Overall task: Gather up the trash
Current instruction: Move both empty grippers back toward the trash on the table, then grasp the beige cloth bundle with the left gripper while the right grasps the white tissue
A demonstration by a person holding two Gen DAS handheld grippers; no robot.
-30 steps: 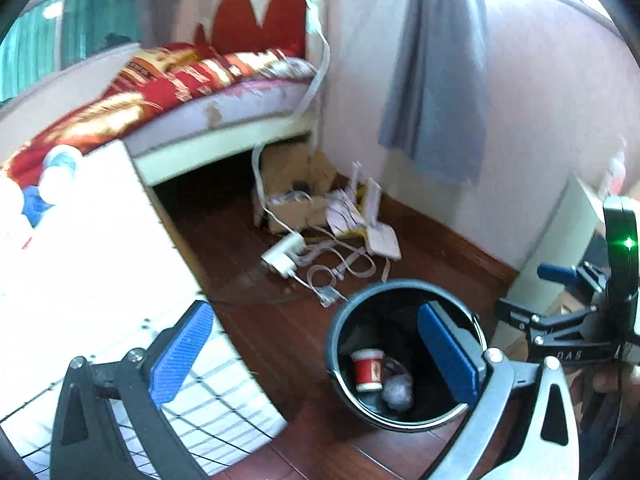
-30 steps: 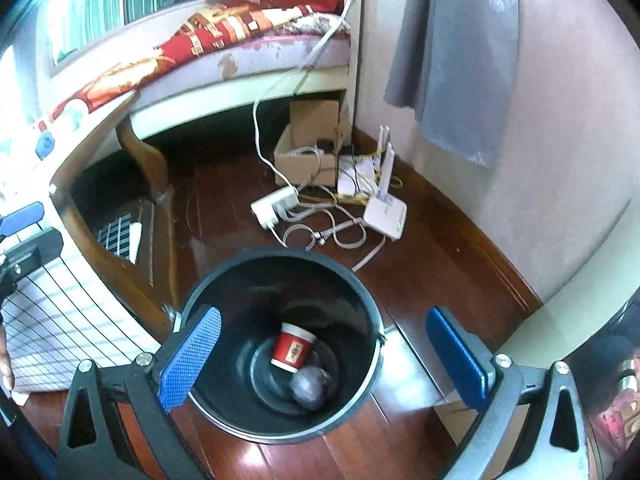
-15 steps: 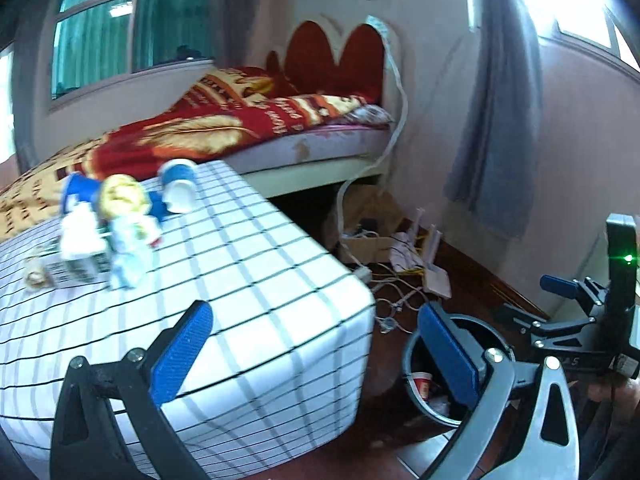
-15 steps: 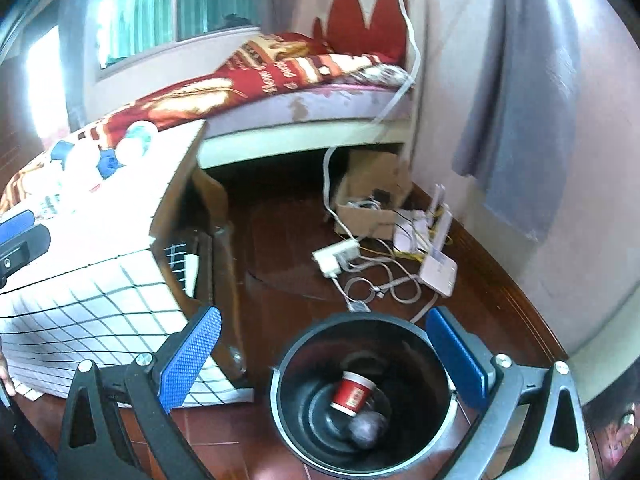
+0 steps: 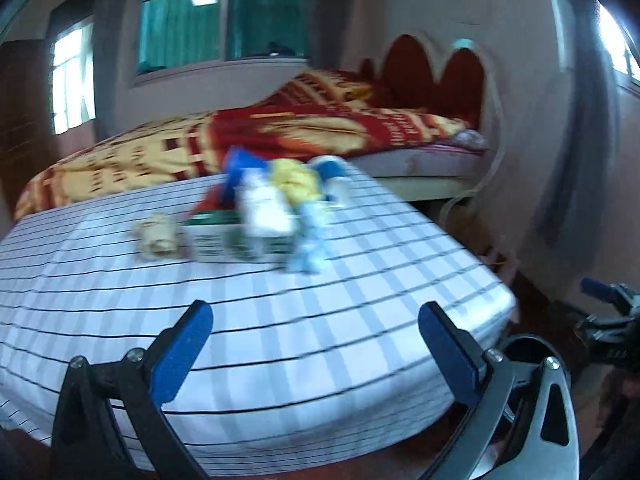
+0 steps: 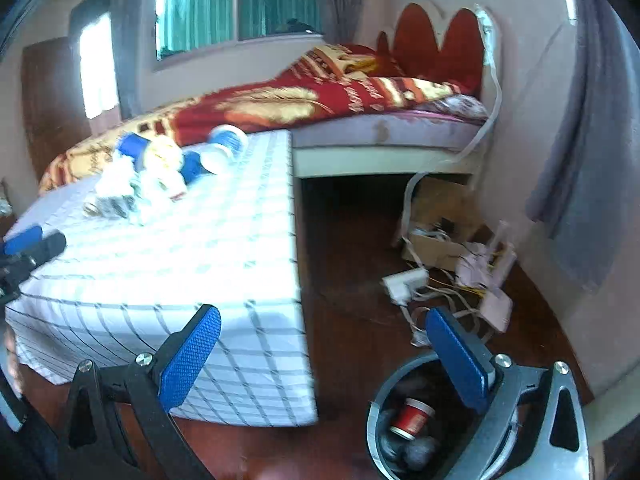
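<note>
- Trash [image 5: 264, 208] is what I'm after: a blurred cluster of cups, crumpled wrappers and a small carton sits near the far edge of the counter [image 5: 320, 344], toward its far right corner.
- My left tongs [image 5: 316, 348] are spread wide with nothing between them, hovering over the counter's near edge, pointed at that cluster.
- My right tongs [image 6: 320, 354] are also wide apart and empty, off the counter's right side above the floor, with the bin [image 6: 374, 420] just below the right finger.
- In the bin I can see a red cup [image 6: 412, 418] and a grey crumpled wad [image 6: 420, 450], so part of the job looks done.
- The pieces lie touching one another; I judge a grab at one could knock the upright cups over or push a neighbour off the far edge.
- The left view is smeared by motion, so I can't tell the items' outlines well; closing now risks a miss or pinching the checked cloth [image 6: 240, 264].
- Cables and a power strip [image 6: 404, 280] lie on the floor beyond the bin; a low swing could snag them.
</note>
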